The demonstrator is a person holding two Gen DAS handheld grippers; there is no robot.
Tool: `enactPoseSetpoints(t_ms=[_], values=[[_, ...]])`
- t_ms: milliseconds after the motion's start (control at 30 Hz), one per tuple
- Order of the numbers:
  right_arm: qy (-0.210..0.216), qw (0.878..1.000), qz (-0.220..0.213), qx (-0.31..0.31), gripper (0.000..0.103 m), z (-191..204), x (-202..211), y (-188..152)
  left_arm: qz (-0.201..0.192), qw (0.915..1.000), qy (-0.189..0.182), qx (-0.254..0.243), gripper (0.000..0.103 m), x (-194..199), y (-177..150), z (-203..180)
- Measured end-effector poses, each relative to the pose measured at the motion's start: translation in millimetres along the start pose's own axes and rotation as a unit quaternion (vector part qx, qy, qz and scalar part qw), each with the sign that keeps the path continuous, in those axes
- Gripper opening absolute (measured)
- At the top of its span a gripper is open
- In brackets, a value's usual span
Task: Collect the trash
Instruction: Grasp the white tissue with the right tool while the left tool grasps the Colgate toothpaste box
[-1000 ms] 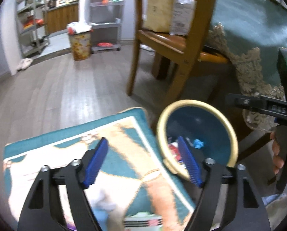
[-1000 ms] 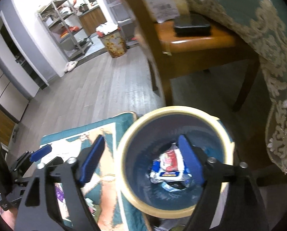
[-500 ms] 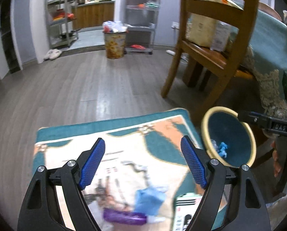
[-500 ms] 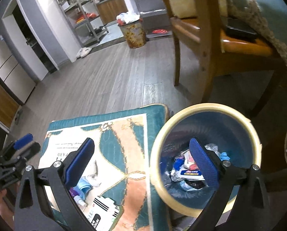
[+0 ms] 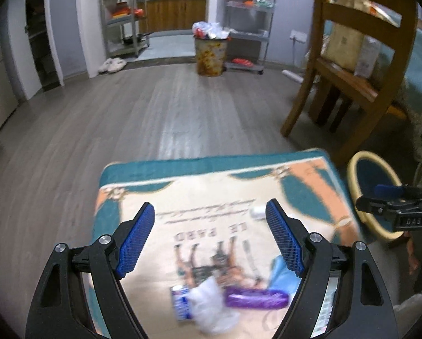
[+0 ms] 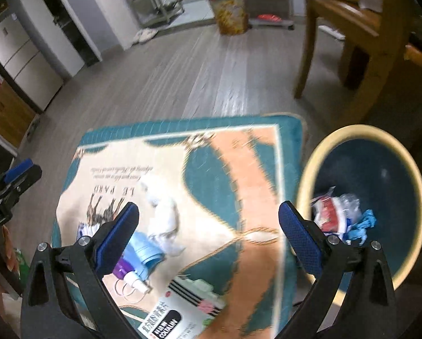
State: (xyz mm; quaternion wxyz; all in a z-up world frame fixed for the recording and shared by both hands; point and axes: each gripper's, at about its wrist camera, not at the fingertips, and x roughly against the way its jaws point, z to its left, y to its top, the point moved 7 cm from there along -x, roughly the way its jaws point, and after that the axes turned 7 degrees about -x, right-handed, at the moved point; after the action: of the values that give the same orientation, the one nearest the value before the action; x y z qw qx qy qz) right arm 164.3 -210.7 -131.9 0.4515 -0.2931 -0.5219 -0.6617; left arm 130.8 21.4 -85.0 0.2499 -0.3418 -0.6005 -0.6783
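Both tools stand apart, empty: left tool (image 5: 210,238), right tool (image 6: 209,226). Purple tube (image 5: 255,298) lies flat near the rug's (image 5: 304,186) near edge, long axis crosswise, beside crumpled white tissue (image 5: 211,308). Bin (image 6: 318,152) off the rug's right edge.

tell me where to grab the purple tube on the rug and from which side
Take the purple tube across its middle, coming from above. It lies flat on the rug, so open jaws can straddle its narrow width. Its ends look crowded, with white crumpled tissue at one and a light blue item near the other.
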Motion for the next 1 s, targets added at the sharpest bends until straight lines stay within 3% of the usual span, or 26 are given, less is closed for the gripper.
enactPoseSetpoints(t_ms=[133,300,467,567,633,833,1000], values=[[0.001,1.0,0.024,-0.006,0.097,14,-21,-10,0.033,0.9992,-0.004,0.023,0.081,-11,-27,22],[-0.014,0.999,0.036,-0.003,0.094,28,-40,-16,0.072,0.9974,-0.005,0.011,0.081,-23,-61,31],[-0.015,0.998,0.053,-0.018,0.073,35,-57,-20,0.108,0.9939,-0.016,0.017,0.08,-34,-89,36],[-0.028,0.998,0.064,0.003,0.057,41,-68,-26,0.139,0.9896,-0.026,0.026,0.069,-43,-105,38],[-0.032,0.997,0.072,0.011,0.053,44,-73,-29,0.16,0.986,-0.033,0.033,0.059,-48,-116,39],[-0.039,0.996,0.079,0.015,0.048,47,-81,-32,0.194,0.9791,-0.054,0.024,0.056,-56,-132,25],[-0.042,0.995,0.087,0.019,0.046,46,-86,-35,0.22,0.9747,-0.035,0.013,0.054,-67,-141,27]])
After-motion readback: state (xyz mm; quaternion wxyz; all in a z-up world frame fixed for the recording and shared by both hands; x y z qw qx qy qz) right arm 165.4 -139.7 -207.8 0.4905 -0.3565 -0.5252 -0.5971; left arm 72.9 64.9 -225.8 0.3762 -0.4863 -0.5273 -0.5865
